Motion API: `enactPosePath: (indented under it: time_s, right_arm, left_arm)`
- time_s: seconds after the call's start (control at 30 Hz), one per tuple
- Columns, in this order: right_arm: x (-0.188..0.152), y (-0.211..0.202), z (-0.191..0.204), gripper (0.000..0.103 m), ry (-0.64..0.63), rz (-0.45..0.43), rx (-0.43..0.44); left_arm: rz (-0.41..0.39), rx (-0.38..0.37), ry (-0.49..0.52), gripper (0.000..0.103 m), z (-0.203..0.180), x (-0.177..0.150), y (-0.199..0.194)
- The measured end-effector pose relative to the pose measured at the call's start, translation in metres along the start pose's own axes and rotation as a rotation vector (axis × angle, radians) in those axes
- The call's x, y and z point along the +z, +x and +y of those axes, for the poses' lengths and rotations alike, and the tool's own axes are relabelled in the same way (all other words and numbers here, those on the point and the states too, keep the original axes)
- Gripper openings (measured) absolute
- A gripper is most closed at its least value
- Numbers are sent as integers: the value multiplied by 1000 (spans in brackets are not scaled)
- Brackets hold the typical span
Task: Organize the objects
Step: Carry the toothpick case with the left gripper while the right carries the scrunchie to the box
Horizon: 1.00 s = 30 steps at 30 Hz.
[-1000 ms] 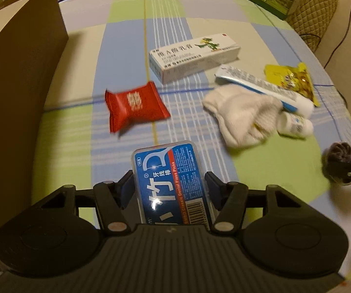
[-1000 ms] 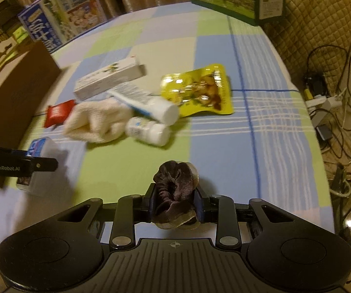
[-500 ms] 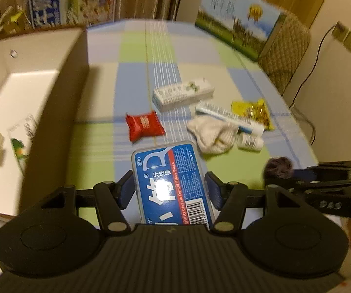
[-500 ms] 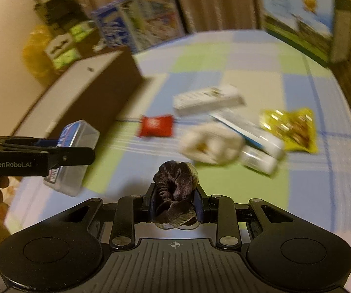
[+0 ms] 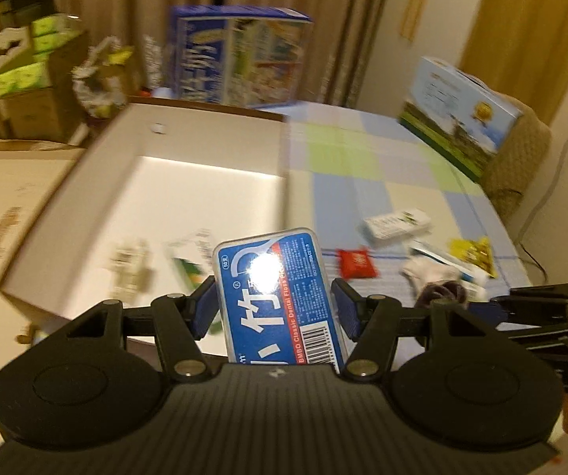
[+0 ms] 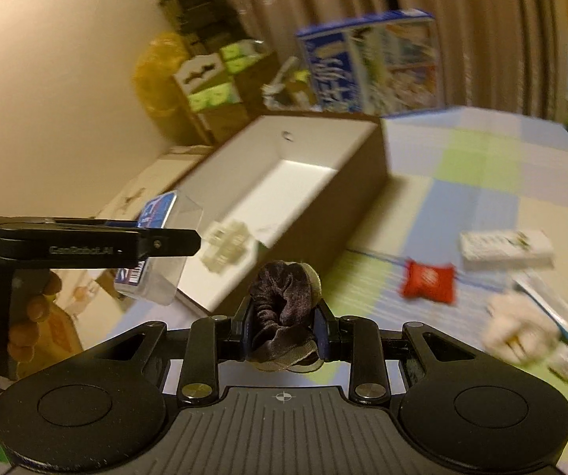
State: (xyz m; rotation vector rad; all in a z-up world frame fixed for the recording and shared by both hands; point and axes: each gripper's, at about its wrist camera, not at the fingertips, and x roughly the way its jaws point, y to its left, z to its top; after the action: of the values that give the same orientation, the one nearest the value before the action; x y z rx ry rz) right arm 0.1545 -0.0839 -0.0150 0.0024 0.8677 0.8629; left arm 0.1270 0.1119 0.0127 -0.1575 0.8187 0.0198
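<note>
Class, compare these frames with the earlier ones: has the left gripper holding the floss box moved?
Yes. The left gripper, gripping the floss box, has risen and swung left, from above the tablecloth to the open cardboard box.

Dental floss pick case (image 5: pixel 274 297): blue label, clear plastic, held raised above the near end of the open box (image 5: pixel 86 182). Dark brown scrunchie (image 6: pixel 284 308): bunched, clamped, held aloft. Box: white inside, brown outside, set on the checked cloth, with pale packets (image 6: pixel 226 247) lying inside.
</note>
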Motion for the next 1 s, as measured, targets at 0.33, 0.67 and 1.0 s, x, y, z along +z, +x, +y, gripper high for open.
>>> enactPosePath:
  time_s: [0.33,0.67,1.0]
  right_arm:
    - [37,51,55,27,-96,-17,18]
    - [54,116,73,27,-109,61,-25]
    - [54,156,70,27,-104,132,-65]
  left_arm:
    - [-34,117,-33,57,84,14,-11]
    - [44,152,-10,57,140,30,29]
    - [151,138,22,54,161,29,71]
